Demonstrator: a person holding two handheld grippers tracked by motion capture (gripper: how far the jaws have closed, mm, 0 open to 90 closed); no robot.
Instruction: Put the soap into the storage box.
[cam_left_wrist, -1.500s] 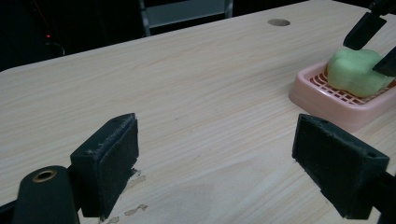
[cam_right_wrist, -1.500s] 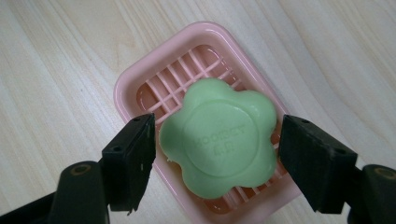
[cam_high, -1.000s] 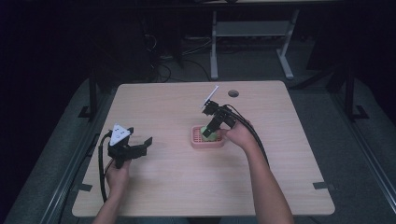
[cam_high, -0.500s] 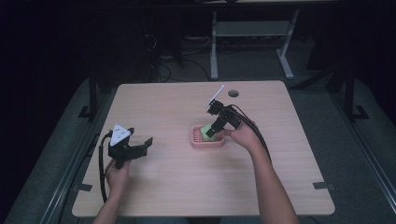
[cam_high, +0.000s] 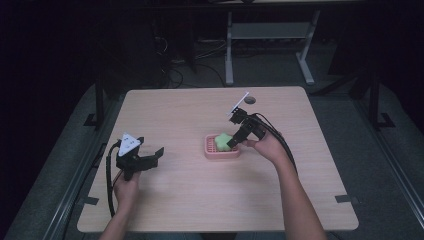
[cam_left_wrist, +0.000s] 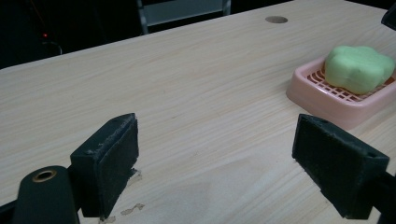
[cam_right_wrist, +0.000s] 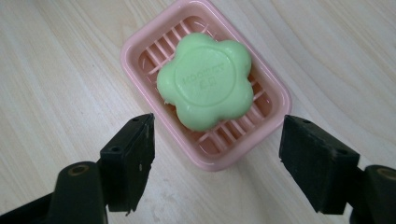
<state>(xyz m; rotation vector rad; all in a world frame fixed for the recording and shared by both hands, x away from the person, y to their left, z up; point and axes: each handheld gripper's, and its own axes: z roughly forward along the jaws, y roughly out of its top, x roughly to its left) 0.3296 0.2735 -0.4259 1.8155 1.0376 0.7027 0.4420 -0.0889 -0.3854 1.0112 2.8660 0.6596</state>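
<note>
The wooden table (cam_high: 200, 200) carries one pink soap dish (cam_right_wrist: 140, 46) near its middle, and in the dish lies a green flower-shaped soap (cam_right_wrist: 205, 86). The right gripper (cam_right_wrist: 217, 161) hangs just above and slightly behind this dish, with jaws wide open and holding nothing; the soap is straight ahead between them. The long axis of the dish runs diagonally to the line between the jaws. The left gripper (cam_left_wrist: 215, 163) is well apart, also wide open and empty; for it the dish lies far ahead to the right. I judge the right gripper is much better placed to reach the soap.
</note>
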